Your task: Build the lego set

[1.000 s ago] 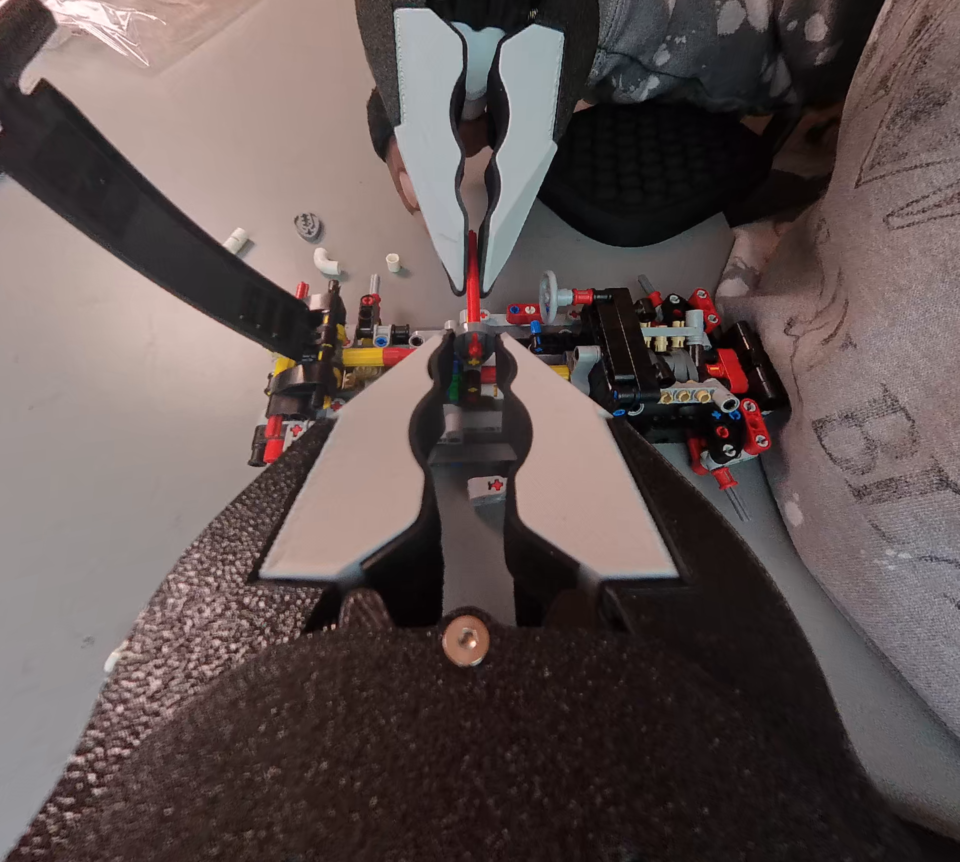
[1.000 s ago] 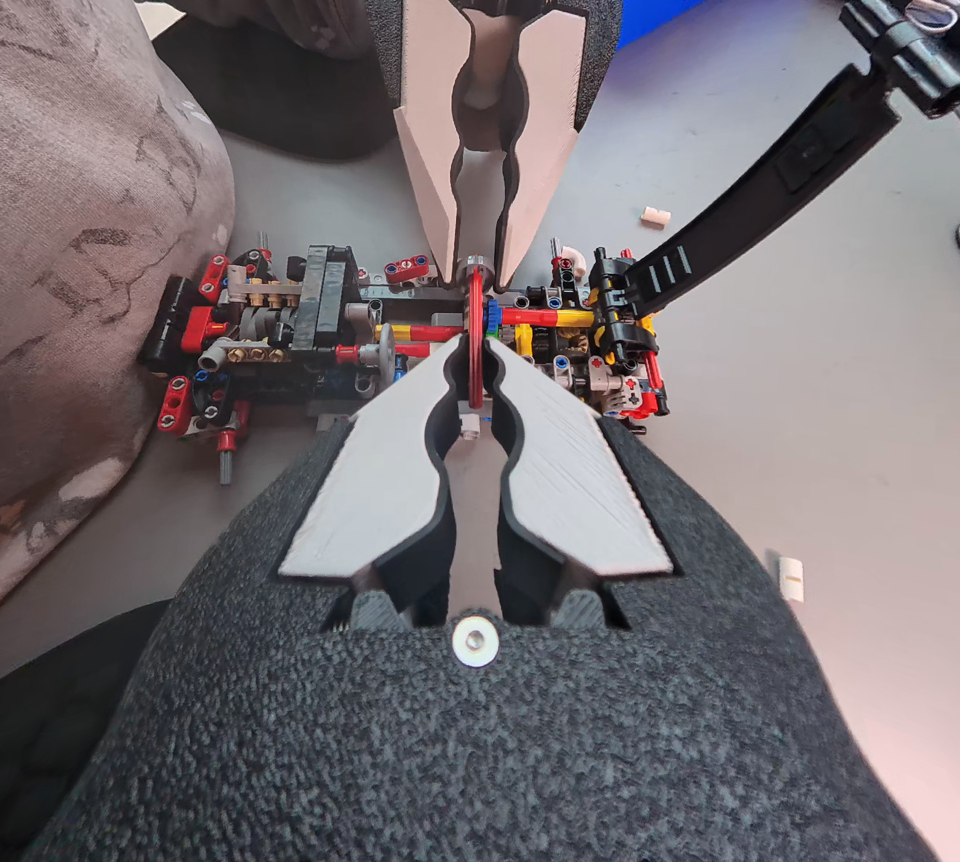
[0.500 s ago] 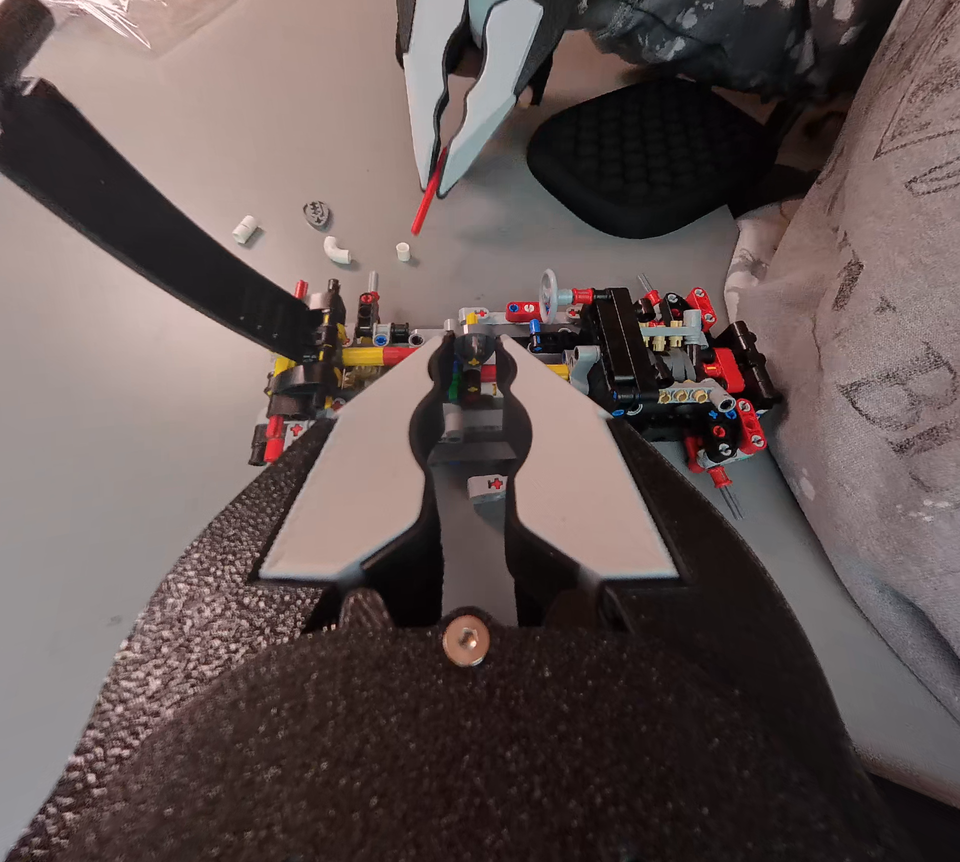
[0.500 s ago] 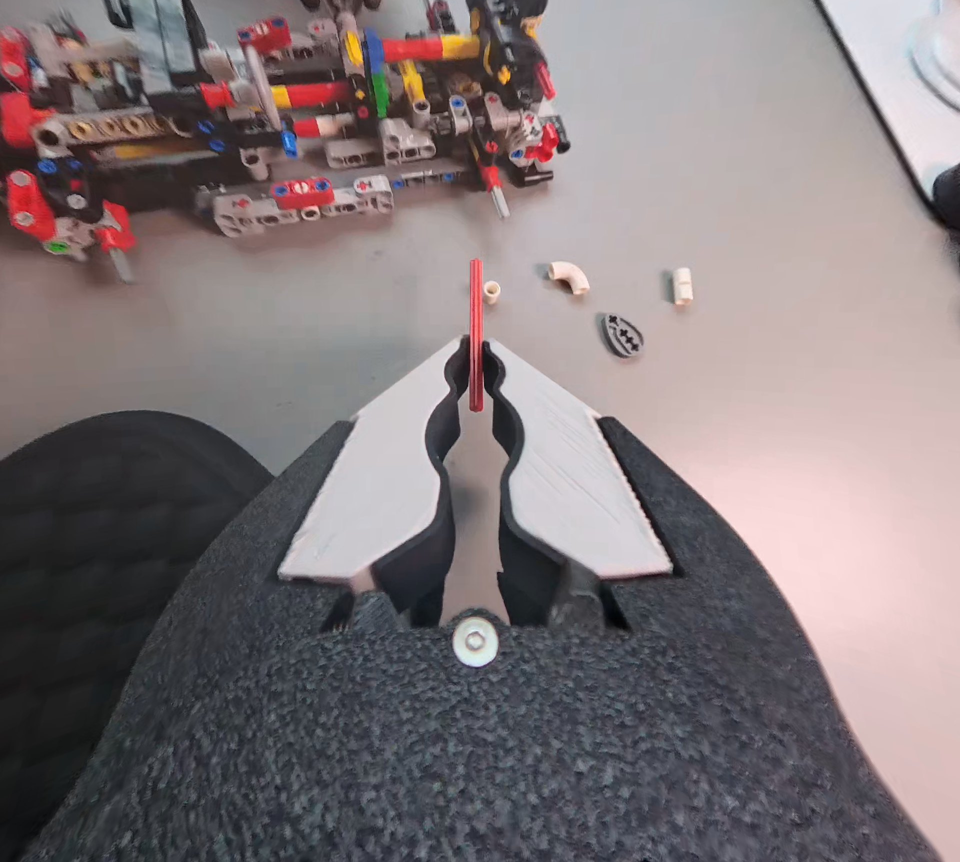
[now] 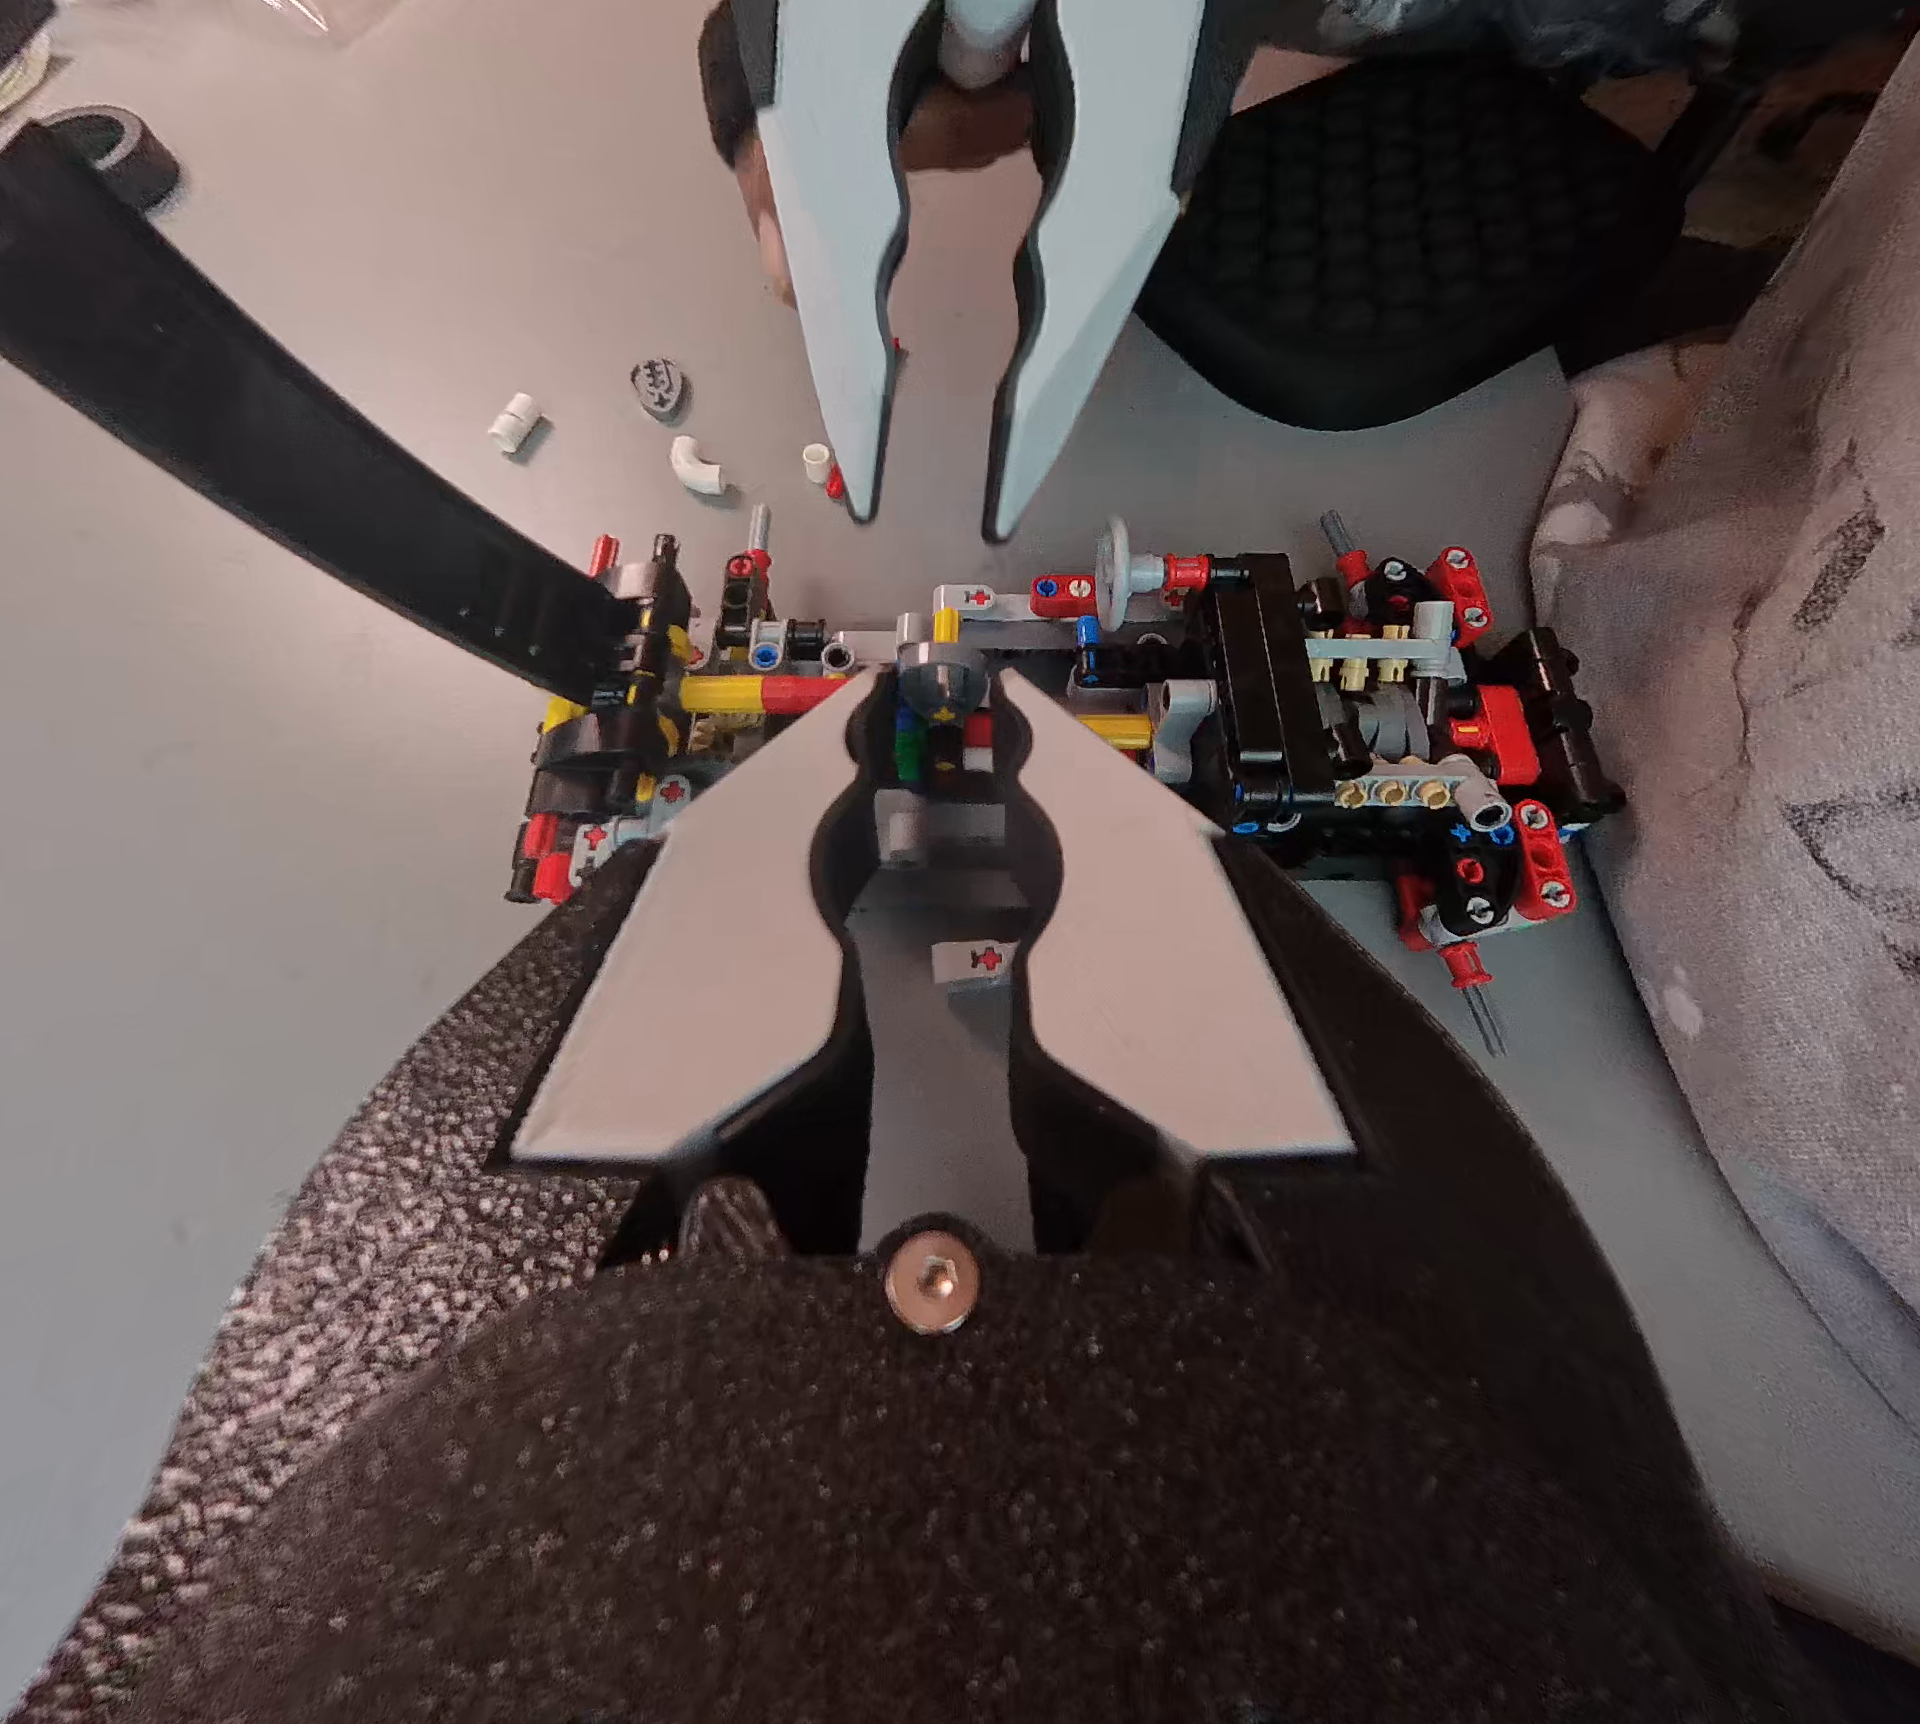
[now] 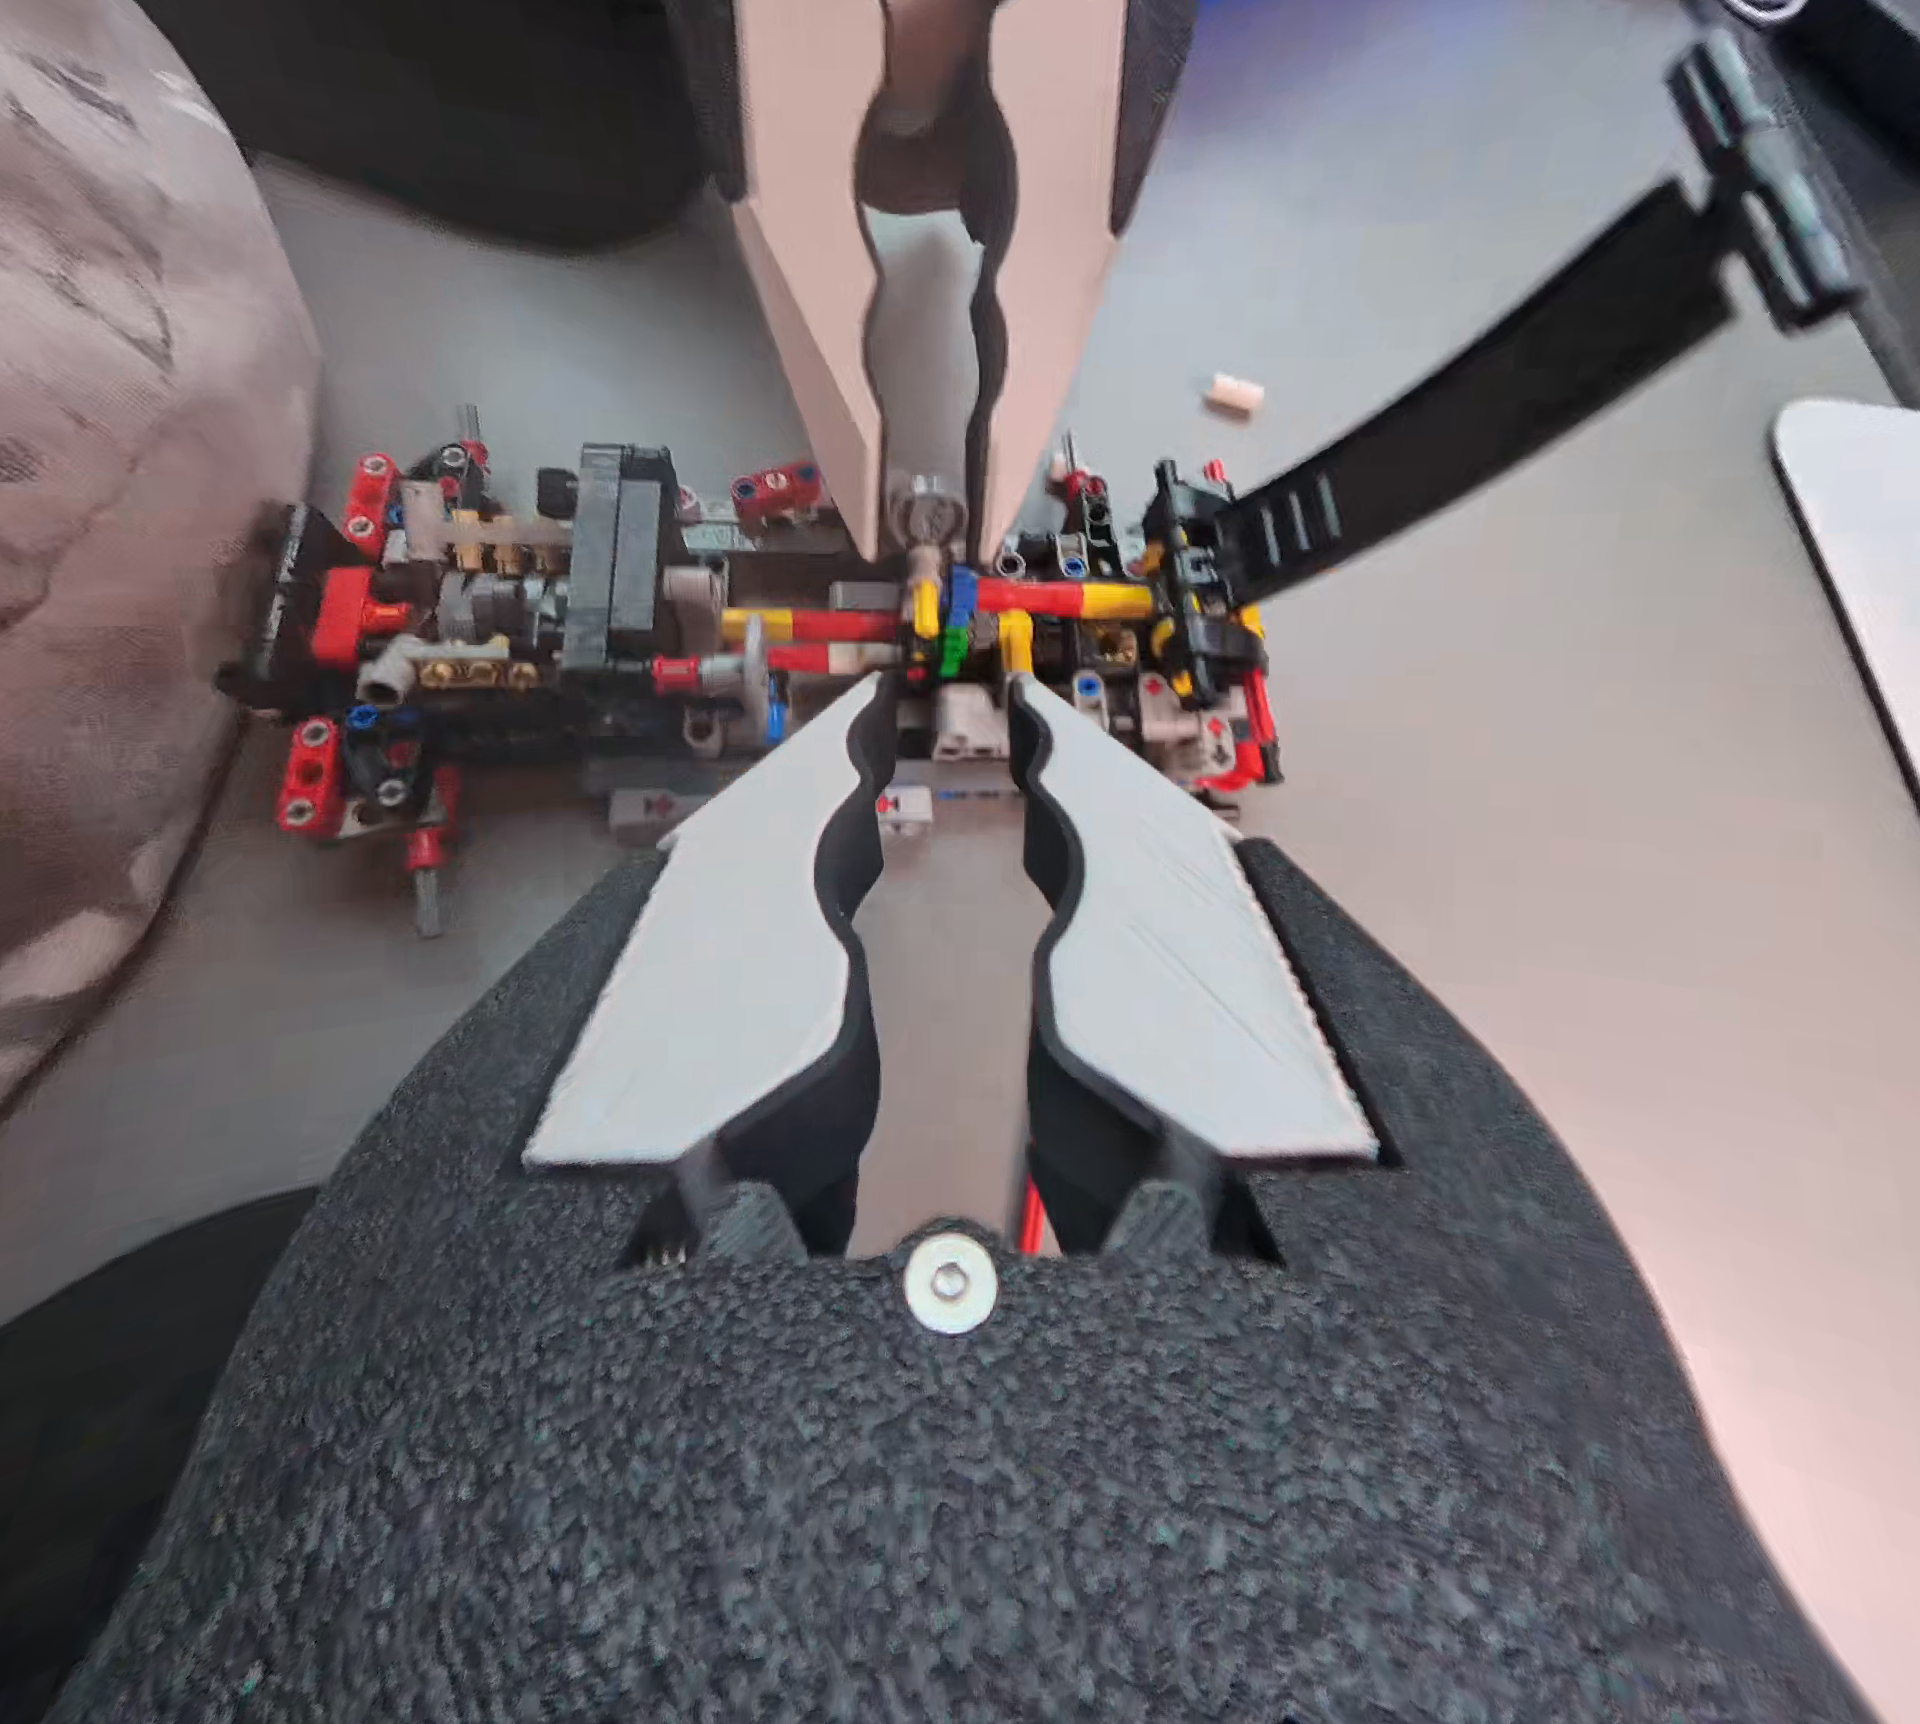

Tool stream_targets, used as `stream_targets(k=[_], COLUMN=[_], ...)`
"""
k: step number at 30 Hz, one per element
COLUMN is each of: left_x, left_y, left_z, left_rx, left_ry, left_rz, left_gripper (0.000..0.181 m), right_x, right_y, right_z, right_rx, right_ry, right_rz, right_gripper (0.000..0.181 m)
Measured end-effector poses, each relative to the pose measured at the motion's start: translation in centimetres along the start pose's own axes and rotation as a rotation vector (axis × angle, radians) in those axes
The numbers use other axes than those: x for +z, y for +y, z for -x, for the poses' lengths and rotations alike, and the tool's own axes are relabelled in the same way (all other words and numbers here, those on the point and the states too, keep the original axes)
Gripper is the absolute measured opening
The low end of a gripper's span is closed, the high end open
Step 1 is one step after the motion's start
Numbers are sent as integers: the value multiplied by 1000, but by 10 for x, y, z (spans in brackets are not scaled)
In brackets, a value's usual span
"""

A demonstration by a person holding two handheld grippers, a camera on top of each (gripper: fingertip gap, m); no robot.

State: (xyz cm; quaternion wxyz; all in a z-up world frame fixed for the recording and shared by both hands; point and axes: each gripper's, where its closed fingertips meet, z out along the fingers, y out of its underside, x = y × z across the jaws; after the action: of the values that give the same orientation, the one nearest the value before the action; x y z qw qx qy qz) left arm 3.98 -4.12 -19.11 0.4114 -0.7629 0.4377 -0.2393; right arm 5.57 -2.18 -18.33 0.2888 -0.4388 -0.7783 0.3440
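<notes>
The left gripper [image 5: 937, 687] stayed pinched on the grey round connector [image 5: 940, 680] at the middle of the lego model [image 5: 1268, 666], pinning the chassis flat on the table [image 5: 260, 843]; no change there. The news was on the other side: the right gripper [image 6: 951, 687] had been carrying the red axle [image 5: 834, 481] away from the model half a second ago, and now its jaws stood apart and empty, back over the centre of the build. The axle had been let go; only red slivers of it showed behind that gripper's finger [image 5: 847, 303], down on the table just beside the small white bush [image 5: 818, 459] and the white elbow piece [image 5: 698, 466] (in the right wrist view a red streak near the gripper's base was probably the same axle, though blur made that uncertain). So the axle was out of the model and parked with the loose parts; by the look of it, that insertion was not done. The right gripper, open and aimed at the coloured cluster beside the clamped connector, seemed set to adjust something there.
</notes>
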Motion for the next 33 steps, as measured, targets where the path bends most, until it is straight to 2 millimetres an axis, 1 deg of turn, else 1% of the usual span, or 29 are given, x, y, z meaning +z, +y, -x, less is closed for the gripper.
stream_targets(k=[2, 4, 7, 10, 12, 16, 20, 27, 29, 33], left_x=[1, 1, 0, 0, 1, 0, 0, 0, -1, -4], left_y=[-1, 0, 0, 0, -1, 0, 0, 2, 3, 6], left_z=[0, 1, 3, 3, 3, 4, 4, 4, 4, -1], left_rx=[8, 20, 24, 22, 22, 26, 25, 42, 43, 42], left_ry=[-5, -10, -20, -17, -12, -9, -11, -18, -20, -7], left_rz=[0, 5, -5, -19, -24, -23, -27, -23, -13, 8], left_gripper=[16, 16, 16, 15, 15, 16, 16, 15, 15, 15], right_x=[19, 30, 31, 29, 26, 27, 25, 29, 29, 28], right_y=[-3, -3, -6, -10, -10, -11, -13, -12, -11, -12], right_z=[3, 4, 3, 2, 3, 3, 5, 5, 5, 10], right_rx=[-45, -58, -50, -56, -64, -64, -72, -51, -19, -14], right_ry=[-26, -39, -44, -8, -5, -8, -19, -94, -123, -153], right_rz=[30, 41, 32, 16, 20, 22, 18, 37, 39, 30], right_gripper=[20, 14, 13, 13, 14, 13, 9, 6, 6, 5])
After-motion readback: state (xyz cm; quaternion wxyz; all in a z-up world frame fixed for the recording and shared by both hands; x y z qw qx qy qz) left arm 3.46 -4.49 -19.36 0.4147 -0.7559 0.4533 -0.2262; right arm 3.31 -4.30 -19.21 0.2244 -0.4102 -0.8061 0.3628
